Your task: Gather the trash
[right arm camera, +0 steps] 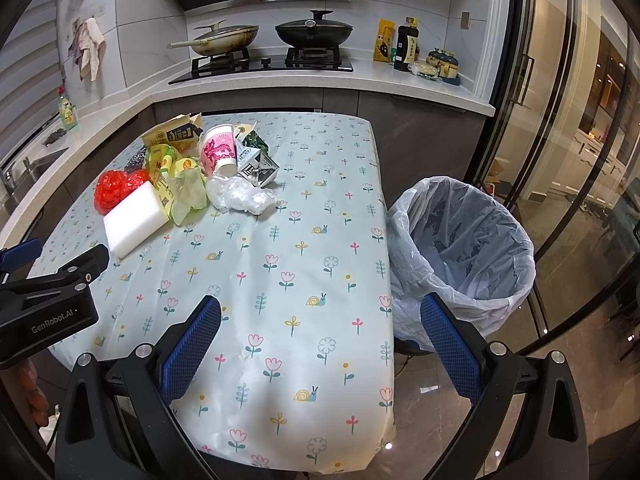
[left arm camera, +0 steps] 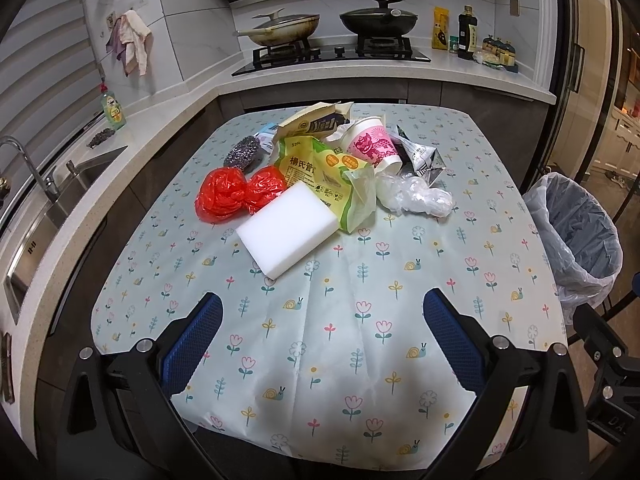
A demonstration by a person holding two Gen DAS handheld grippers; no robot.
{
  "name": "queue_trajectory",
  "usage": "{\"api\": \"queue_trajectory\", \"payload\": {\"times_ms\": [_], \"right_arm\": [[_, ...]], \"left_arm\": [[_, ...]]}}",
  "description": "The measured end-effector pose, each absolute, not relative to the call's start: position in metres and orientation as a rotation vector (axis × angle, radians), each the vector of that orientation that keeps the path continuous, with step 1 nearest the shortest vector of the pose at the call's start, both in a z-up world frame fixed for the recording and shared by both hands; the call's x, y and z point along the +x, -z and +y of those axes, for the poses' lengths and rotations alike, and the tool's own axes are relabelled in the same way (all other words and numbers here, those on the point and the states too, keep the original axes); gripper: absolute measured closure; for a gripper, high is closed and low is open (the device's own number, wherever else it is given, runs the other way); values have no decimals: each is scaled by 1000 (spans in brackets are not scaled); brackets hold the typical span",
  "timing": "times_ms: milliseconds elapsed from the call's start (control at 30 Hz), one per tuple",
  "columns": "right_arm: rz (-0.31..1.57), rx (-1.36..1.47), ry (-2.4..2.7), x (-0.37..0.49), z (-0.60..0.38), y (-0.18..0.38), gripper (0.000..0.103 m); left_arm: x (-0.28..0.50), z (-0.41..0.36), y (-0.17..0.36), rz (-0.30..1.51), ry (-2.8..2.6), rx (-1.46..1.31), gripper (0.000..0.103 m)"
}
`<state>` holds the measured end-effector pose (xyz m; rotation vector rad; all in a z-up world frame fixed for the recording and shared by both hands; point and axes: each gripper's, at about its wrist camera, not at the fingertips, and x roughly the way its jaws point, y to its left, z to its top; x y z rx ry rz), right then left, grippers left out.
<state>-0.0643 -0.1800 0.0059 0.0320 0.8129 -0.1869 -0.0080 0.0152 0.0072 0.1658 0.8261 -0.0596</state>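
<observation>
Trash lies heaped at the far left of the table (left arm camera: 340, 360), which wears a pale cloth printed with flowers and snails. Beside the table's right edge stands the bin (right arm camera: 460, 240), lined with a clear bag; the right wrist view shows its whole mouth and the glossy floor, while the left wrist view cuts it at the frame's right.

In the heap, going down in size: a yellow-green snack bag (left arm camera: 320, 172) in the middle, a white foam block (left arm camera: 286, 228) nearest the cameras and leaning on that bag, a red plastic bag (left arm camera: 236, 196) at the left, crumpled clear plastic (left arm camera: 416, 196) at the right, a pink paper cup (left arm camera: 374, 146) lying tipped on its side, a flattened carton (left arm camera: 424, 156) behind it, and a steel scourer (left arm camera: 244, 152) half hidden at the far left. The printing on the wrappers is too small to read.

Only the left wrist view takes in the sink (left arm camera: 60, 200) along the left counter. Both show the hob with two lidded pans at the far wall.

The left gripper (left arm camera: 320, 320) and the right gripper (right arm camera: 320, 320) hang over bare cloth near the table's near edge, jaws spread wide, holding nothing. The right wrist view catches the left gripper's body at its left edge.
</observation>
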Motion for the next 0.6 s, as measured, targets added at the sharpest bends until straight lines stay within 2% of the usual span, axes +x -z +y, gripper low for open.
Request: {"api": "queue_trajectory", "payload": {"times_ms": [600], "right_arm": [[821,19,178,-58,-177,-6,7]], "left_arm": [[-1,15,-3,852,77,146,7]]}}
